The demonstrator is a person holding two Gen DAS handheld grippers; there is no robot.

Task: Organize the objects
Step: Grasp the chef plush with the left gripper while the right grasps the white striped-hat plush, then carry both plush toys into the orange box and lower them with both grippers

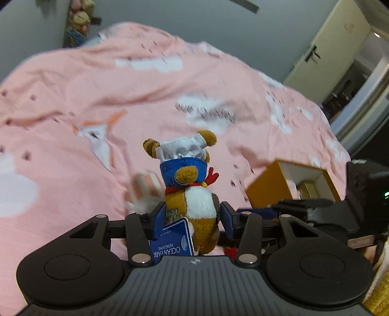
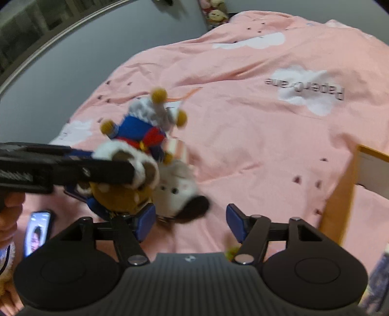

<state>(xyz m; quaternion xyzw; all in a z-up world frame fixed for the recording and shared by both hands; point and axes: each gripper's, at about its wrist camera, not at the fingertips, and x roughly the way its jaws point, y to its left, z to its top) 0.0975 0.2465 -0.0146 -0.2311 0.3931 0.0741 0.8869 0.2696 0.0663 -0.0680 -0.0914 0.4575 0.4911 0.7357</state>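
A brown plush toy (image 1: 194, 201) with a white chef hat, blue band, red scarf and blue paper tag sits between the blue pads of my left gripper (image 1: 193, 216), which is shut on its body. In the right wrist view the same toy (image 2: 126, 194) hangs above the bed, with a black left finger (image 2: 97, 172) across it. My right gripper (image 2: 190, 223) stands open over the pink bedding (image 2: 255, 145), nothing between its pads. A white plush toy with a dark patch (image 2: 177, 192) lies on the bed just beyond its left pad.
An open orange box (image 1: 279, 187) with a white lining sits on the bed at the right, its wall (image 2: 340, 194) close to my right gripper. A phone (image 2: 39, 233) lies at the lower left beside a person's hand (image 2: 9, 206). Several soft toys (image 2: 216, 12) line the far wall.
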